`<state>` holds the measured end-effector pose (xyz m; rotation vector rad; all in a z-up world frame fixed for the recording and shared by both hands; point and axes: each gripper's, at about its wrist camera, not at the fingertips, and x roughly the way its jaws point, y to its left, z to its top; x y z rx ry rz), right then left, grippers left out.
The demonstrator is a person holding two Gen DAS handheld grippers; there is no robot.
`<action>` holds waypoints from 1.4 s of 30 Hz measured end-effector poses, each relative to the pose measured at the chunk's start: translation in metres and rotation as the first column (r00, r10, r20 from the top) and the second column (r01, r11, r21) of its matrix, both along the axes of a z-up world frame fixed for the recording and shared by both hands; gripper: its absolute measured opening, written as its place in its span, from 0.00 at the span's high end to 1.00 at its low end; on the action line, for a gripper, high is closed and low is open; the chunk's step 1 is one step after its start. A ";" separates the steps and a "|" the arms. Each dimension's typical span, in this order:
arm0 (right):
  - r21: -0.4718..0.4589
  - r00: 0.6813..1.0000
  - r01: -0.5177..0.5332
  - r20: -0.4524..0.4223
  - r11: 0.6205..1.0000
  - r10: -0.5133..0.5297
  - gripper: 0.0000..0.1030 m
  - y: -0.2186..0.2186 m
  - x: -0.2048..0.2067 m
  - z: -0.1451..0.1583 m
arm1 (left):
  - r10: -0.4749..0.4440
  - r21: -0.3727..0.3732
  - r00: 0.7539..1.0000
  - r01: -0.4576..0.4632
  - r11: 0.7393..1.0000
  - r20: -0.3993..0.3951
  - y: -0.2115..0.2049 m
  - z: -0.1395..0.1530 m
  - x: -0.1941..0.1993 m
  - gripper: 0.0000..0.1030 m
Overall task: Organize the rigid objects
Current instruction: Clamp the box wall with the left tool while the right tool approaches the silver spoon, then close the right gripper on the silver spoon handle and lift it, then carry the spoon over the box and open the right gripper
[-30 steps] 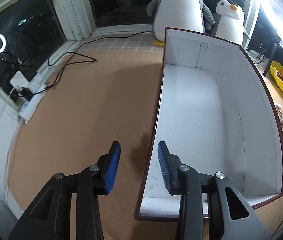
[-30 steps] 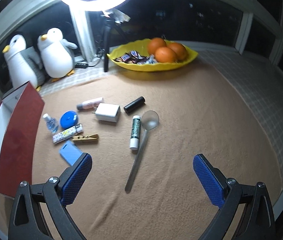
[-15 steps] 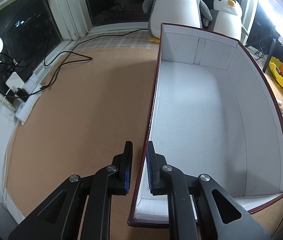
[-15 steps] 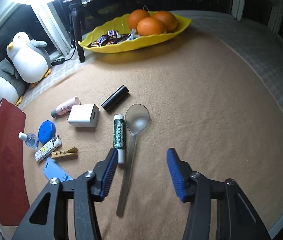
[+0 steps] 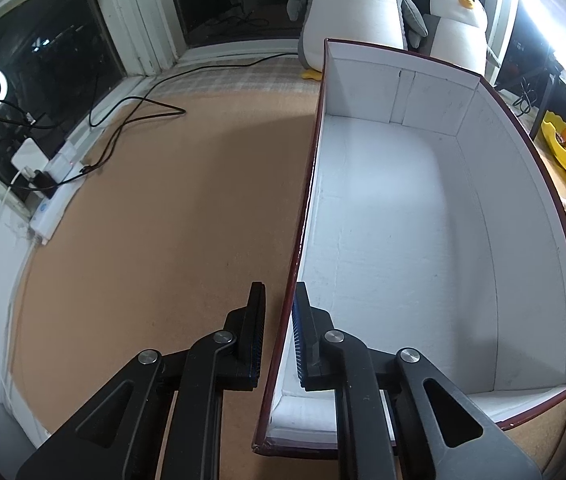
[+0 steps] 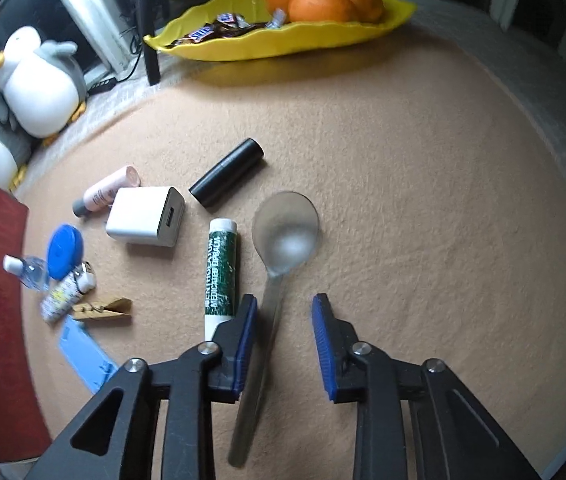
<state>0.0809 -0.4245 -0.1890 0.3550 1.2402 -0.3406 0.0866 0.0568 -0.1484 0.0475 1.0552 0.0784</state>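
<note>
My left tongs [image 5: 277, 334] are pinched down on the near left wall of the white-lined box [image 5: 403, 216], one finger on each side of it. My right tongs [image 6: 283, 344] are partly open, straddling the handle of the metal spoon [image 6: 279, 256] that lies on the worktop [image 6: 423, 200] beside the green lip balm [image 6: 221, 272].

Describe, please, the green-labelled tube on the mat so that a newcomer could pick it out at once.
Start from the yellow fruit dish at the back of the tan mat and come forward past the black cylinder. The lip-balm tube lies between the white charger cube and the metal spoon; only it has a dark green label and white ends.
</note>
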 end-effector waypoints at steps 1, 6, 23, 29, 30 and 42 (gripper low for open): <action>-0.019 1.000 -0.014 -0.005 1.000 0.014 0.80 0.002 0.001 0.000 | 0.000 -0.001 1.000 0.000 1.000 0.000 -0.001 0.000 0.000 0.90; -0.014 1.000 -0.019 -0.004 1.000 0.019 0.93 -0.002 -0.002 0.000 | 0.002 -0.003 1.000 -0.002 1.000 0.000 -0.001 -0.001 -0.001 0.91; -0.115 0.985 -0.049 0.161 0.992 0.067 0.93 0.012 -0.030 0.067 | 0.013 -0.027 1.000 -0.013 1.000 0.021 0.002 0.001 -0.003 0.92; -0.124 0.959 -0.118 0.245 0.985 0.145 0.94 0.043 -0.023 0.107 | 0.011 -0.029 1.000 -0.010 1.000 0.027 0.002 0.001 -0.005 0.92; -0.123 0.952 -0.132 0.259 0.984 0.161 0.93 0.050 -0.022 0.112 | 0.012 -0.030 1.000 -0.012 0.999 0.027 0.002 0.001 -0.005 0.92; -0.048 0.792 -0.438 0.452 0.898 0.411 0.93 0.178 0.017 0.188 | 0.022 -0.034 0.999 -0.021 0.999 0.039 0.003 0.000 -0.005 0.92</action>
